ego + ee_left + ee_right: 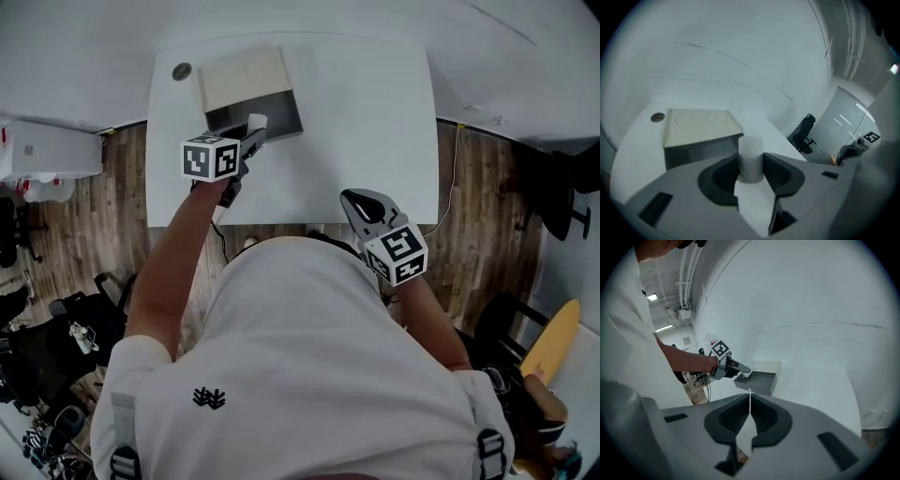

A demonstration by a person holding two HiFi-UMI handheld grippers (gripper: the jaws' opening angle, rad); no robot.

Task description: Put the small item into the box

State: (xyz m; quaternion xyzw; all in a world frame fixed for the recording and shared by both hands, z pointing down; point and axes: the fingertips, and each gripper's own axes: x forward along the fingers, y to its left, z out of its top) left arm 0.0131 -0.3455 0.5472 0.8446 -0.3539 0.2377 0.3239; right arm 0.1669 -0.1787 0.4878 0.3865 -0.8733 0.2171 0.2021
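Left claw (751, 165) clenched on the small white cylindrical item (751, 146). The item stands upright between the pads, its top sticking out past them. In the head view we see that claw's tip at the 6 o'clock edge of the grey open box with beige lid (246, 80), over the box's open grey part. The box sits at 11 o'clock on the white surface (366, 122), with a small dark round disc (181, 71) just beside it at its 10 o'clock corner. The item is in the claw, not resting in the box. Right claw (750, 405) clamped together with nothing in it, at the surface's 5 o'clock edge, well apart from the box.
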